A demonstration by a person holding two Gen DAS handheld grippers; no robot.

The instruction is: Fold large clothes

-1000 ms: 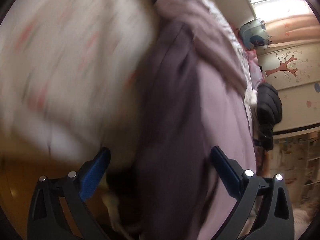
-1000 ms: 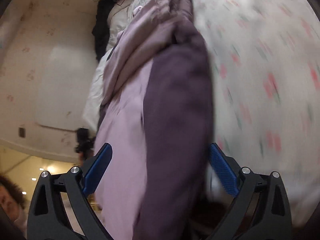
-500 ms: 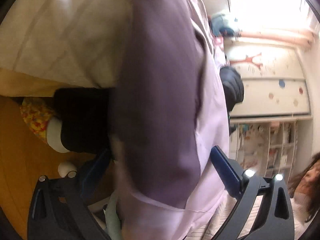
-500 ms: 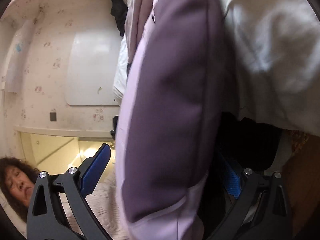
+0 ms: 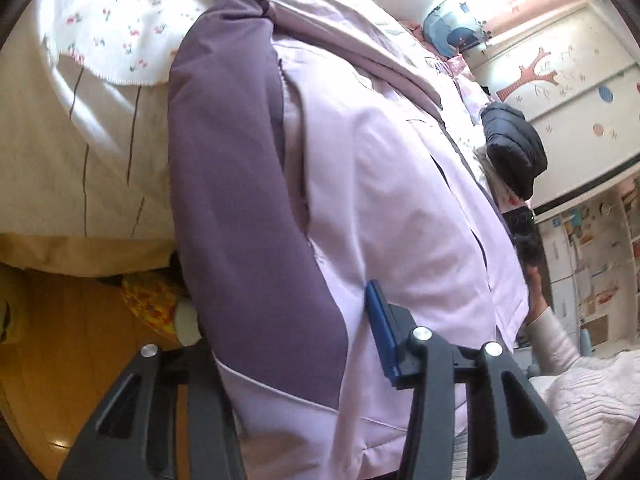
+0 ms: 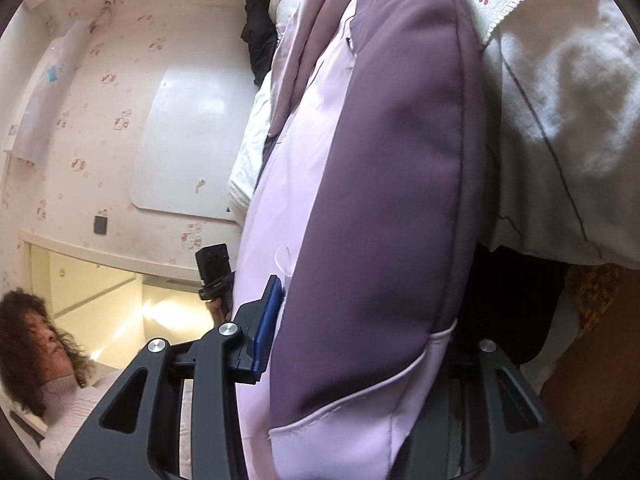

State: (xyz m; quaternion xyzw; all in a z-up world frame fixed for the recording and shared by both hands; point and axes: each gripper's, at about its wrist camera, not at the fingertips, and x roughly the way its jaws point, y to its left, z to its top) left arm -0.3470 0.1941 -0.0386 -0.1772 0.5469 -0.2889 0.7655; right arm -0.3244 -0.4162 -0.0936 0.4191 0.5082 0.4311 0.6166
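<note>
A padded jacket in pale lilac and dark purple hangs over the edge of a bed and fills both views; it shows in the right wrist view too. My left gripper is shut on the jacket's bottom hem, one blue pad pressed into the lilac cloth, the other finger hidden behind it. My right gripper is shut on the hem at the other side, its blue pad against the cloth, the other finger hidden.
The bed has a white floral cover and a cream skirt. A wooden floor lies below. A black puffy garment lies further along the bed. A person stands to the side. Shelves line the wall.
Both grippers have closed on the jacket's hem; half a second ago their jaws stood wide around it. The views have steadied and tilted upward a little.
</note>
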